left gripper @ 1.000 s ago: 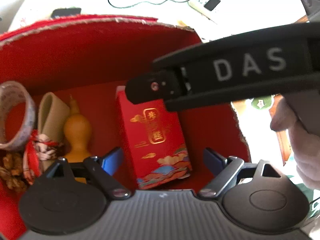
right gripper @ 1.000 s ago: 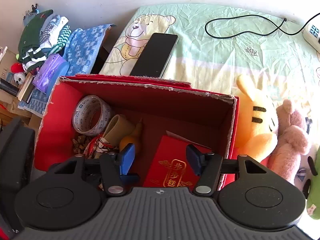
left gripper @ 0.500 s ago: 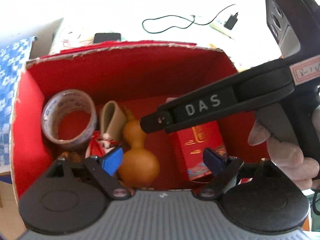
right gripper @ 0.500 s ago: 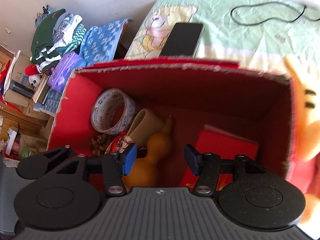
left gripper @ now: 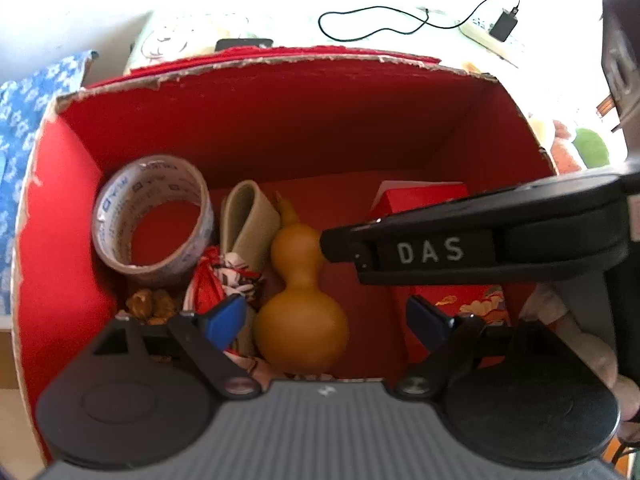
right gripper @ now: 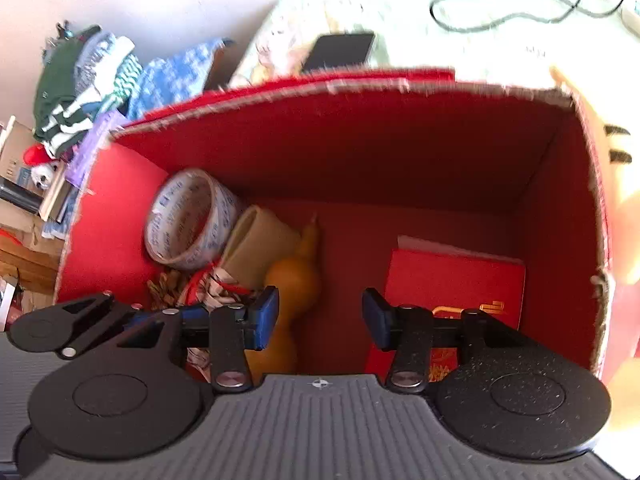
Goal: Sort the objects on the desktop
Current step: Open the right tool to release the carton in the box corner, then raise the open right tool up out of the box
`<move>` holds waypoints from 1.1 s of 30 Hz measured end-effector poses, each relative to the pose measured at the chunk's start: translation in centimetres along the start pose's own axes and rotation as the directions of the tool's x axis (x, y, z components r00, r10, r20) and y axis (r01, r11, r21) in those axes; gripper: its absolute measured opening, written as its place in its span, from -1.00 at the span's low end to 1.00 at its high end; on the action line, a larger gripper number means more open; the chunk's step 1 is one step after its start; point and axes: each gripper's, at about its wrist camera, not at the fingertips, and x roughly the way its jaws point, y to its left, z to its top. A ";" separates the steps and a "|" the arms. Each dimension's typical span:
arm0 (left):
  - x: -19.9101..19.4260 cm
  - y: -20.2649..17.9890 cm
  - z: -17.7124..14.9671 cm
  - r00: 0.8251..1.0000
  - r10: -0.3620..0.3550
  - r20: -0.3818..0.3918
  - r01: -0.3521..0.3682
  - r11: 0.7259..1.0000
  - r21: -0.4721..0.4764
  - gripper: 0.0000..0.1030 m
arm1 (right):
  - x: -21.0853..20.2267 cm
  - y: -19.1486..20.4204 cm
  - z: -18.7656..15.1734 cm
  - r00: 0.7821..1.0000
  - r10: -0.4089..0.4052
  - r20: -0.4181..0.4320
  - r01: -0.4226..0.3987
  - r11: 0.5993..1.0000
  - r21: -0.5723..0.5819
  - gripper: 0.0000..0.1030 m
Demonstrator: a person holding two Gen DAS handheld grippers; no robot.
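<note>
An open red cardboard box point(left gripper: 280, 120) point(right gripper: 360, 136) holds a roll of clear tape point(left gripper: 154, 216) point(right gripper: 192, 220), a beige folded piece point(left gripper: 248, 220) point(right gripper: 256, 248), a tan gourd point(left gripper: 298, 296) point(right gripper: 294, 292), a red-and-white tassel point(left gripper: 224, 276) point(right gripper: 212, 284), brown nuts point(left gripper: 150, 304) and a red packet point(left gripper: 424, 196) point(right gripper: 452, 280). My left gripper point(left gripper: 326, 320) is open and empty above the gourd. My right gripper point(right gripper: 320, 316) is open and empty over the box's front, beside the gourd; its black side crosses the left wrist view point(left gripper: 460, 248).
A black phone point(right gripper: 340, 50) and a dark cable point(right gripper: 512, 8) lie on the pale cloth behind the box. A charger and power strip point(left gripper: 500, 28) sit at the far right. Folded clothes point(right gripper: 92, 80) are stacked at the left. An orange plush toy point(right gripper: 616, 184) is right of the box.
Both grippers have shifted left over the box and stayed open. In the left wrist view the gourd now sits between the fingers, where the red packet was before.
</note>
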 end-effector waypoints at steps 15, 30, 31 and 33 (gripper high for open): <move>-0.1 -0.8 0.7 0.991 0.137 -0.005 -0.137 0.991 0.007 0.72 | -0.2 -1.6 -0.9 0.997 0.056 0.048 -0.061 0.992 0.112 -0.03; 0.5 -0.8 1.3 0.985 0.169 -0.018 -0.168 0.985 0.034 0.76 | -0.3 -1.8 -1.1 0.995 0.064 0.078 -0.074 0.989 0.132 -0.06; 0.6 -0.8 1.4 0.985 0.171 -0.022 -0.170 0.985 0.040 0.76 | -0.3 -1.8 -1.1 0.995 0.064 0.078 -0.074 0.989 0.131 -0.06; 0.8 -0.8 1.5 0.985 0.167 -0.032 -0.166 0.985 0.046 0.76 | -0.3 -1.8 -1.1 0.995 0.064 0.079 -0.074 0.988 0.132 -0.06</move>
